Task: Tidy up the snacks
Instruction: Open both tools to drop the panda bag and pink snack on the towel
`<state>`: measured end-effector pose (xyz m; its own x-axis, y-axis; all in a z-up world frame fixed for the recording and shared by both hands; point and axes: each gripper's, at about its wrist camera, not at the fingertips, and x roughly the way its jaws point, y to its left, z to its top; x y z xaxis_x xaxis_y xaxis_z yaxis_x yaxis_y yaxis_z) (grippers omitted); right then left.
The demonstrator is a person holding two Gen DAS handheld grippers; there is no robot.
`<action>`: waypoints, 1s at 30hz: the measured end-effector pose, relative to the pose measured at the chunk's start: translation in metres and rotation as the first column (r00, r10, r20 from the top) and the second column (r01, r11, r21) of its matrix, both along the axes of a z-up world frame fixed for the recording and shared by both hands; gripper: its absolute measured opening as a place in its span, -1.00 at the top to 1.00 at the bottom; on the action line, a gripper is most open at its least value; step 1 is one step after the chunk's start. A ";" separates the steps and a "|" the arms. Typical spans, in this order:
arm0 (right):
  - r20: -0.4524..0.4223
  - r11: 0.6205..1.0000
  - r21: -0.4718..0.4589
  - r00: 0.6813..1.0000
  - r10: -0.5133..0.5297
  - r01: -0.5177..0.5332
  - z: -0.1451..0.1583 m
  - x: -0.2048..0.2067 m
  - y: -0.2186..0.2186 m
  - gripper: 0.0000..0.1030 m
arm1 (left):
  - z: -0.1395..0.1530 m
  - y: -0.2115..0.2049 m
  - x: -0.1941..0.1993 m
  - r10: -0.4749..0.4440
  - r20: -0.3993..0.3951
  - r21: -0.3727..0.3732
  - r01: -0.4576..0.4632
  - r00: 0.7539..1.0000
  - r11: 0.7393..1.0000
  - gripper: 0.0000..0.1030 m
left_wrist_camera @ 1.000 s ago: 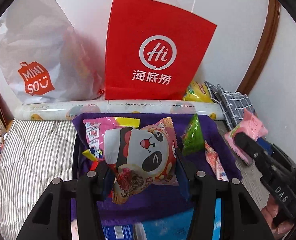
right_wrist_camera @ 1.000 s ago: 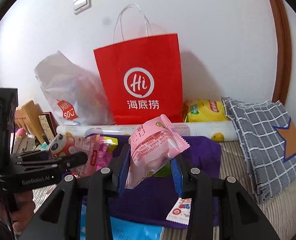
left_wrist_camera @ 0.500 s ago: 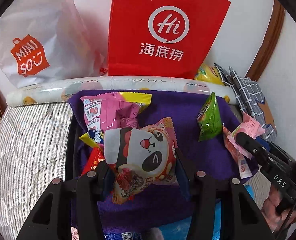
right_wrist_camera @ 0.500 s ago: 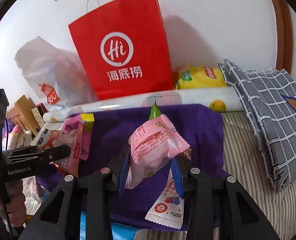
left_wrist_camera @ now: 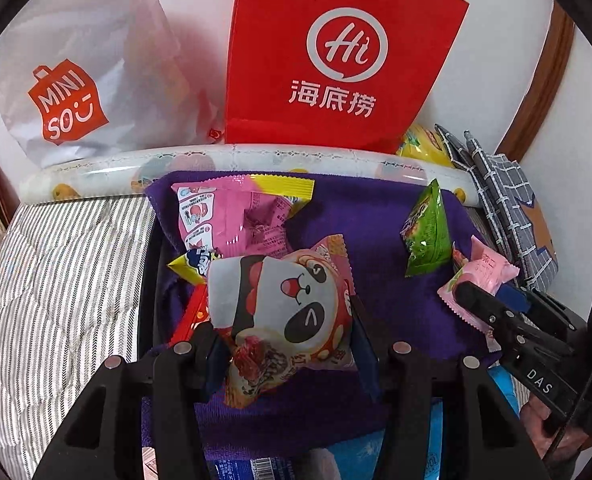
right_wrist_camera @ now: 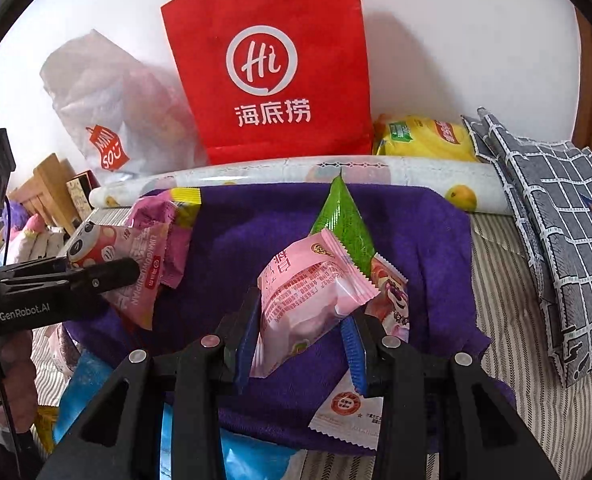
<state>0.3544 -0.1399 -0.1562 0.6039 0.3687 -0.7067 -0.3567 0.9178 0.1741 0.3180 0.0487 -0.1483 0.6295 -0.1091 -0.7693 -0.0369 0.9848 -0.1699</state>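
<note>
Left gripper [left_wrist_camera: 287, 344]: we clamp the panda packet [left_wrist_camera: 291, 304].
Right gripper [right_wrist_camera: 302, 340]: we clamp the pink packet [right_wrist_camera: 312, 292].
Purple cloth [right_wrist_camera: 424, 248]: beneath both fingertips, ahead.

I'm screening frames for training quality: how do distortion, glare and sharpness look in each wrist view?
Left wrist view: strong fisheye bend, black corners; the paper roll arcs; the panda snack packet is sharp, with glare on the green packet. Right wrist view: same curvature; the red bag leans and casts a soft wall shadow; the pink packet is crisp, its small print unreadable.
</note>
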 end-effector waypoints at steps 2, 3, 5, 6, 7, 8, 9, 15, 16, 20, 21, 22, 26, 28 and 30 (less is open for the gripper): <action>-0.011 1.000 -0.002 1.000 -0.006 0.006 -0.002 0.001 -0.001 0.23 | -0.002 0.000 0.002 0.000 -0.010 0.001 0.000 1.000 1.000 0.02; -0.015 1.000 -0.004 1.000 -0.008 0.008 -0.003 0.002 -0.001 0.23 | -0.003 0.000 0.003 0.000 -0.016 0.000 0.000 1.000 1.000 0.02; -0.015 1.000 -0.010 1.000 -0.011 0.010 -0.004 0.002 -0.001 0.23 | -0.004 0.000 0.004 0.002 -0.024 0.000 -0.002 1.000 1.000 0.02; -0.014 1.000 -0.011 1.000 -0.011 0.011 -0.004 0.002 -0.001 0.23 | -0.004 0.000 0.004 0.003 -0.026 0.001 -0.003 1.000 1.000 0.02; -0.012 1.000 -0.014 1.000 -0.012 0.012 -0.003 0.002 0.000 0.23 | -0.005 0.000 0.005 0.004 -0.026 0.000 -0.004 1.000 1.000 0.01; -0.010 1.000 -0.018 1.000 -0.013 0.013 -0.003 0.002 0.000 0.23 | -0.005 0.001 0.005 0.004 -0.027 -0.002 -0.004 1.000 1.000 0.01; -0.010 1.000 -0.021 1.000 -0.014 0.013 -0.004 0.002 0.000 0.23 | -0.005 0.001 0.005 0.004 -0.029 -0.004 -0.004 1.000 1.000 0.01; 0.005 0.999 -0.045 1.000 -0.016 0.016 -0.002 0.000 0.002 0.08 | -0.005 0.002 0.004 0.003 -0.030 -0.008 -0.003 1.000 1.000 0.01; 0.011 0.999 -0.047 1.000 -0.017 0.018 -0.001 0.000 0.002 -0.01 | -0.005 0.002 0.003 0.002 -0.030 -0.013 -0.002 1.000 1.000 0.01; 0.033 0.999 -0.042 0.999 -0.015 0.016 0.003 -0.003 0.000 -0.06 | -0.003 0.003 0.002 -0.002 -0.028 -0.023 0.001 1.000 1.000 0.00; 0.037 0.999 -0.041 0.999 -0.014 0.015 0.005 -0.004 0.000 -0.07 | -0.002 0.003 0.002 0.000 -0.029 -0.021 -0.001 1.000 1.000 -0.02; 0.044 0.999 -0.039 0.999 -0.014 0.016 0.006 -0.005 0.000 -0.12 | -0.002 0.003 0.002 0.000 -0.028 -0.020 0.000 1.000 1.000 -0.09; 0.068 0.999 -0.031 0.998 -0.011 0.014 0.012 -0.009 -0.001 -0.32 | 0.003 0.002 -0.001 0.008 -0.005 -0.003 -0.008 1.000 1.000 -0.34; 0.074 1.000 -0.021 0.997 -0.015 0.016 0.014 -0.010 -0.002 -0.39 | 0.006 0.002 -0.002 0.016 0.005 0.010 -0.016 1.000 1.000 -0.37; 0.070 1.000 -0.013 0.997 -0.020 0.020 0.017 -0.011 -0.003 -0.39 | 0.009 0.001 -0.003 0.013 0.007 0.009 -0.013 1.000 1.000 -0.38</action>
<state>0.3438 -0.1427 -0.1392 0.6592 0.3468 -0.6672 -0.3492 0.9270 0.1369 0.3146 0.0502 -0.1394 0.6363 -0.0939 -0.7657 -0.0490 0.9857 -0.1615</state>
